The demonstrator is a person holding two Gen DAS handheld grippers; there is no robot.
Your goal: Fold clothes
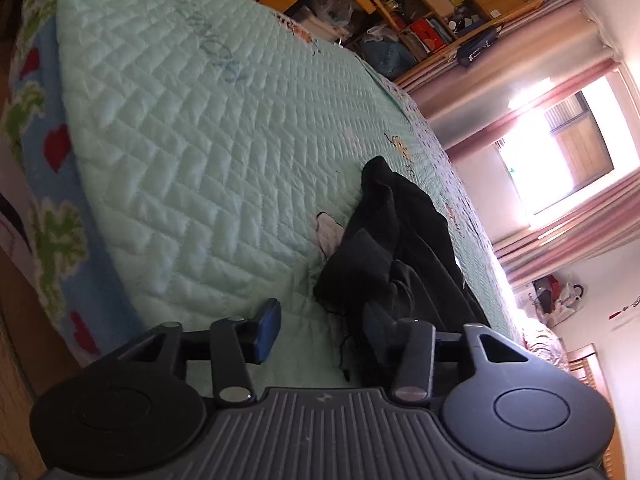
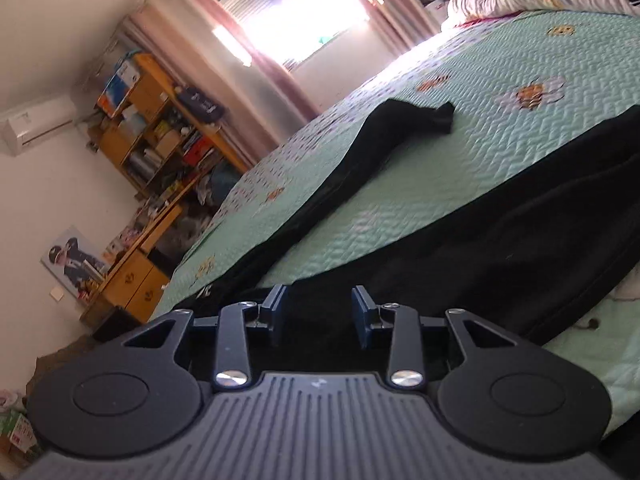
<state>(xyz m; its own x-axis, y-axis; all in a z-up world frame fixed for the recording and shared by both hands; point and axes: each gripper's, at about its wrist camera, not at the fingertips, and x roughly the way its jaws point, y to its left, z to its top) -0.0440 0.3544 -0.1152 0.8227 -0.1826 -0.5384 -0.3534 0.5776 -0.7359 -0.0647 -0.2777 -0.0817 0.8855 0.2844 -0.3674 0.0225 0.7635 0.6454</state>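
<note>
Left tongs (image 1: 320,330): spread, pinching nothing, low beside the bunched end of the black garment (image 1: 400,240), likely for a fresh grip. Quilted bed (image 2: 460,152): carries that garment, spread long. Right tongs (image 2: 320,314): parted, empty, over its near edge.

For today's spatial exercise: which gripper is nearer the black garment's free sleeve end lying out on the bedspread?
Probably left. The left gripper sits just short of the bunched black garment; the right gripper hovers over its body, the sleeve end farther off.
</note>
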